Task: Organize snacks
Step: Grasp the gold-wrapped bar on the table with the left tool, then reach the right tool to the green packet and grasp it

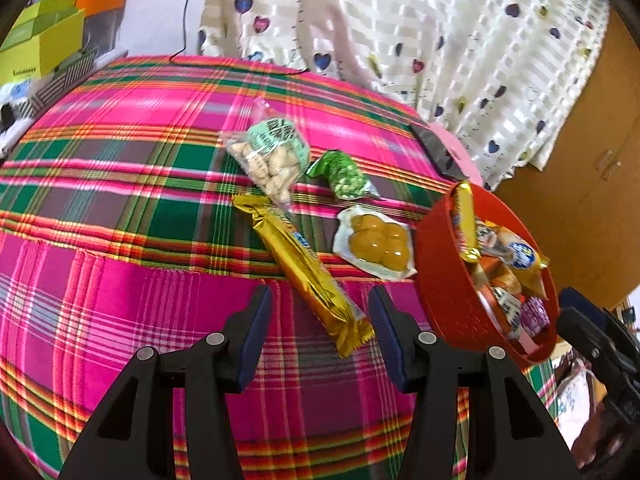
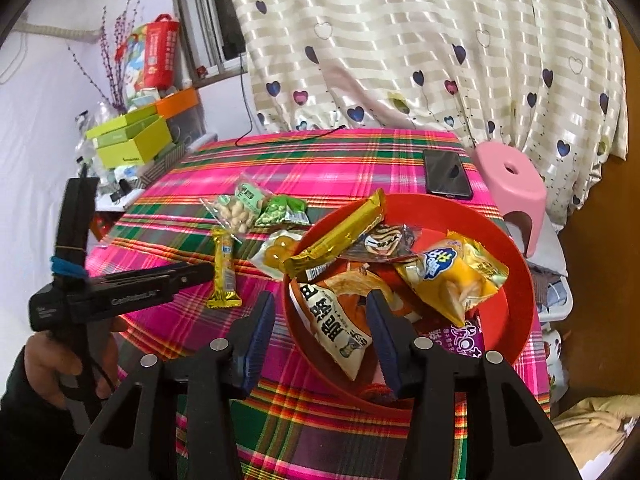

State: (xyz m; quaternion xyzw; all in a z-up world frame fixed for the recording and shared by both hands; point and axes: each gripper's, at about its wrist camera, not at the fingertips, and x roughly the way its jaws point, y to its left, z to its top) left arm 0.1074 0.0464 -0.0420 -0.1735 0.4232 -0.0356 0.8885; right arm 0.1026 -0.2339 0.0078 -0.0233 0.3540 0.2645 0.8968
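Snacks are about half sorted, judging by what's lying around. Going left to right over the pink-and-green plaid cloth on the counter [image 1: 120, 184]: a clear bag of pale peanuts with a mint-green label [image 1: 269, 159] sits farthest back, a small green crinkly packet of peas [image 1: 342, 174] is just beside it, then a long gold foil wafer bar [image 1: 304, 270] lies diagonally with its near end between the blue-padded fingers of the left tongs [image 1: 320, 336], and a clear pack of four yellow-brown round sweets [image 1: 374, 245] sits right up against the round red plastic bowl [image 1: 444, 308]. That bowl is at the right edge of the counter and already holds a pile: another gold bar, a yellow-orange pouch, a white-and-orange bag and a few more. Left tongs stand wide open, holding nothing, with the pads not touching the bar. Right tongs [image 2: 320, 340] hover at the bowl's near rim, jaws apart with nothing pinched; the white-and-orange snack bag with black lettering [image 2: 340, 328] lies between them, loose in the bowl. My read is the step in hand is picking up the gold bar with the left. Next it needs to come down a bit, straddle the bar across its narrow width, squeeze, then carry it right to the bowl.
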